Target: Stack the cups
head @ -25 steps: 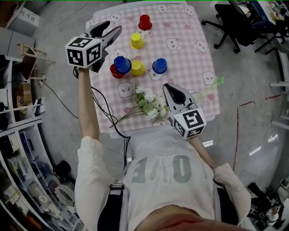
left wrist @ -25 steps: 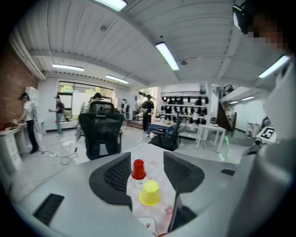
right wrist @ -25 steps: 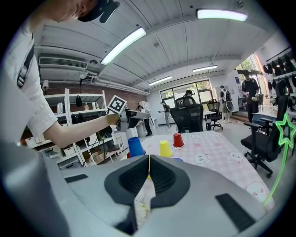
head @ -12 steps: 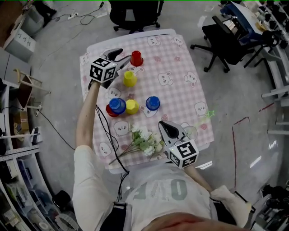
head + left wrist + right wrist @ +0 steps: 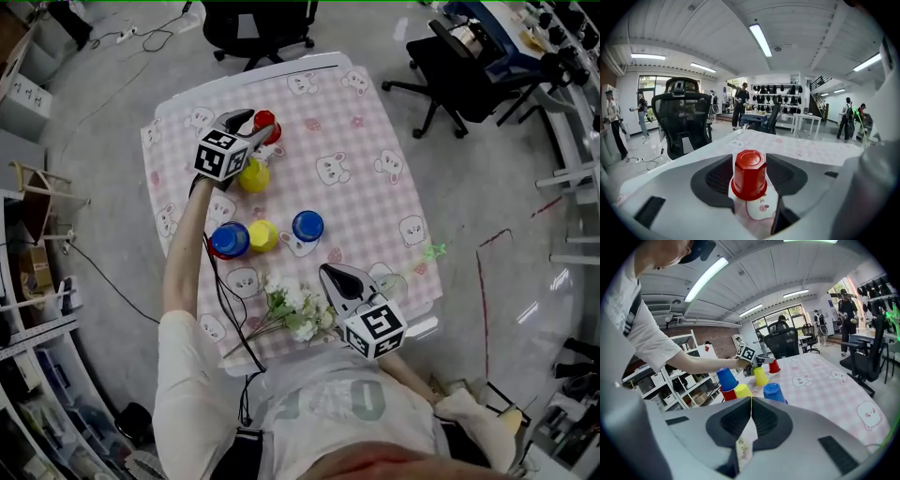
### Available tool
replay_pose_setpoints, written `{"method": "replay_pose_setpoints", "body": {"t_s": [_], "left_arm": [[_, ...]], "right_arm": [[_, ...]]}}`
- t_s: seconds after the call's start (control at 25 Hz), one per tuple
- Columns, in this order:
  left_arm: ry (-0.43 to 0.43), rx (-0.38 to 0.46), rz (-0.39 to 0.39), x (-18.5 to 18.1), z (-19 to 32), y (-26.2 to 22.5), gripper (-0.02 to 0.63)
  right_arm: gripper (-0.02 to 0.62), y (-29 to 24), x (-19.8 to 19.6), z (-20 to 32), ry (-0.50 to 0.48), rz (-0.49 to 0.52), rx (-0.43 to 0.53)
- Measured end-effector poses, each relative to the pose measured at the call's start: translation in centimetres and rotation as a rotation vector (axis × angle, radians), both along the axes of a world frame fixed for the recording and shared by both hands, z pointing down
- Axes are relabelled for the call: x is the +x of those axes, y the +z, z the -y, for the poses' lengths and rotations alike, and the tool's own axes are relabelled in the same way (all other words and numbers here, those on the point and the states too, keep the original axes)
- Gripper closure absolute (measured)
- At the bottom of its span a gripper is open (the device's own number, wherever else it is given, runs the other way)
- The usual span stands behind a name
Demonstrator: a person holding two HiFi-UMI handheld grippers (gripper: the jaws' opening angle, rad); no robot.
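Note:
An upturned red cup (image 5: 750,174) stands on the pink checked cloth between the jaws of my left gripper (image 5: 750,164). The jaws are opening and flank the cup without pressing it. In the head view this left gripper (image 5: 255,125) reaches the red cup (image 5: 266,121) at the far left of the table. Just nearer sits a yellow cup (image 5: 253,175). A blue cup sits on a red one (image 5: 230,240), beside another yellow cup (image 5: 263,234) and a lone blue cup (image 5: 307,226). My right gripper (image 5: 325,272) is shut and empty near the front edge.
A bunch of white flowers (image 5: 292,309) lies at the table's front, left of my right gripper. Office chairs (image 5: 262,23) stand beyond the far edge and to the right. Shelving lines the left side. People stand in the background of the left gripper view.
My left gripper has travelled from beside the blue-on-red stack to the far red cup and now straddles it. The right gripper has stayed near the flowers.

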State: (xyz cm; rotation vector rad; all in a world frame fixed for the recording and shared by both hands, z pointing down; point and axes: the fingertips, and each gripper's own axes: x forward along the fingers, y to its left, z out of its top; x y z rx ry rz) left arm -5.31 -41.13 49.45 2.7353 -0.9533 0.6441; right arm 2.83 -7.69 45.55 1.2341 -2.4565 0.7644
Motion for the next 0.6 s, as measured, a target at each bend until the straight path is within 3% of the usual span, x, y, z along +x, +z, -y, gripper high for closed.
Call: {"method": "replay_pose_setpoints", "body": {"t_s": [0.32, 0.6], "left_arm": [[0.053, 0.025, 0.048, -0.8, -0.8, -0.4, 0.384], [-0.013, 0.175, -0.025, -3.4, -3.3, -10.8, 0.385]], "right_arm": [[0.566, -0.2, -0.1, 0.2, -0.005, 0.002, 0.006], [0.566, -2.2, -0.6, -0.8, -0.025, 0.007, 0.058]]}}
